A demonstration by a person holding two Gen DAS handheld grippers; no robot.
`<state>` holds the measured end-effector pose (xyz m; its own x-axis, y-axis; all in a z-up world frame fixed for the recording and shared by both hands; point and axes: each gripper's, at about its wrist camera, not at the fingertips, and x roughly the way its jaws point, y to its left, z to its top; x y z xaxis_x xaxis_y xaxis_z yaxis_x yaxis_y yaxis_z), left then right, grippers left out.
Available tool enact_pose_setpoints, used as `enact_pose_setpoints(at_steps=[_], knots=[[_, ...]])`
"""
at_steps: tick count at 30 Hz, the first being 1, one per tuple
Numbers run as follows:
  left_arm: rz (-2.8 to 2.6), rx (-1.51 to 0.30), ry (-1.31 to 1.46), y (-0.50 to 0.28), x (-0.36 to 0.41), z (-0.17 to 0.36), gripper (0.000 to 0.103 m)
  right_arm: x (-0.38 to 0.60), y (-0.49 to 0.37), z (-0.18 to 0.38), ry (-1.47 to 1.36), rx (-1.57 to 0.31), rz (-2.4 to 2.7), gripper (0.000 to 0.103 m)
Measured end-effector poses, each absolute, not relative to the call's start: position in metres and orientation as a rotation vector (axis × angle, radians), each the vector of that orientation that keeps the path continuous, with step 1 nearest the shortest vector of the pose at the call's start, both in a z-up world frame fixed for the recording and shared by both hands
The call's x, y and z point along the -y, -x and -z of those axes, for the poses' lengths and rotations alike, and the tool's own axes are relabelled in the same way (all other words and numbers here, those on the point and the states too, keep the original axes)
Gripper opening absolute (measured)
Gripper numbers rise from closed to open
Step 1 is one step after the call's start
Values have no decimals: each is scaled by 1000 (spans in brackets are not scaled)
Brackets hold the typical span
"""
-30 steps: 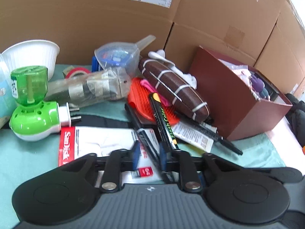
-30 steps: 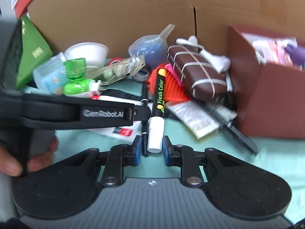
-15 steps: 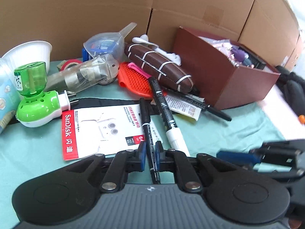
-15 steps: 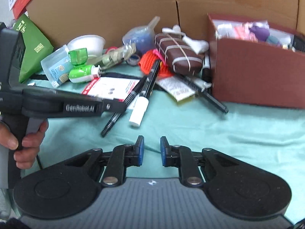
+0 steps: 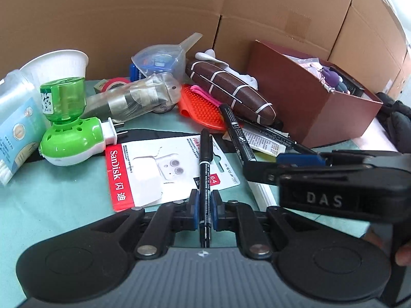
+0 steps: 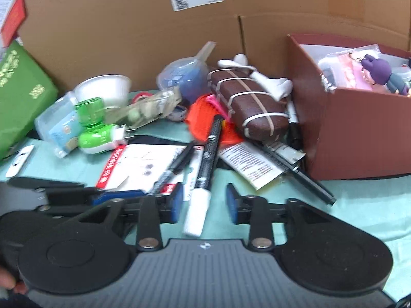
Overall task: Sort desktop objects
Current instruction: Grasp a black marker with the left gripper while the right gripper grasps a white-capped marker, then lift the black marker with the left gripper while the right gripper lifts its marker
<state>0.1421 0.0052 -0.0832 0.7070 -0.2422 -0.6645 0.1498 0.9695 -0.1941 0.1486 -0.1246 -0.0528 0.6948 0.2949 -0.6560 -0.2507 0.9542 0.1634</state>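
My left gripper (image 5: 205,206) is shut on a thin black marker (image 5: 205,169) that lies over the SanDisk card (image 5: 154,169). My right gripper (image 6: 205,204) is open, its fingers either side of the white end of a black Flash Color marker (image 6: 205,174) lying on the teal cloth. That marker also shows in the left wrist view (image 5: 237,133), with the right gripper (image 5: 295,164) beside it. The brown box (image 6: 359,138) holding sorted items stands at the right.
A pile sits at the back: green plug-in vaporiser (image 5: 69,133), white cup (image 5: 56,64), brown striped case (image 5: 231,95), orange brush (image 5: 200,107), clear funnel (image 5: 161,61), taped bundle (image 5: 133,97). Cardboard walls (image 5: 128,25) close the back. A green box (image 6: 18,95) stands left.
My right gripper has opened and moved forward, so its fingers now flank the white end of the Flash Color marker. My left gripper still holds the thin black marker.
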Motion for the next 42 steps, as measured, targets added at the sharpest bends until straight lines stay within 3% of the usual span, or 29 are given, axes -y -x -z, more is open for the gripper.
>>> enact_pose_setpoints(at_steps=[2, 6, 8, 11, 15, 30, 34, 42], knots=[[218, -754, 123, -142, -5, 83, 13, 125, -153, 54, -64, -736, -292, 64], [221, -740, 111, -143, -3, 84, 13, 118, -158, 56, -28, -720, -317, 66], [219, -741, 101, -143, -2, 84, 13, 112, -161, 58, 7, -718, -313, 62], [221, -739, 64, -142, 2, 83, 12, 111, -169, 65, -6, -761, -317, 35], [236, -747, 28, -137, 5, 82, 11, 114, -162, 64, 18, -769, -303, 19], [216, -727, 41, -142, 11, 85, 15, 115, -155, 63, 34, -768, -309, 22], [214, -719, -9, -140, 17, 85, 10, 115, -156, 65, 37, -749, -314, 22], [218, -730, -8, -132, 19, 83, 9, 120, -144, 61, 13, -771, -321, 16]])
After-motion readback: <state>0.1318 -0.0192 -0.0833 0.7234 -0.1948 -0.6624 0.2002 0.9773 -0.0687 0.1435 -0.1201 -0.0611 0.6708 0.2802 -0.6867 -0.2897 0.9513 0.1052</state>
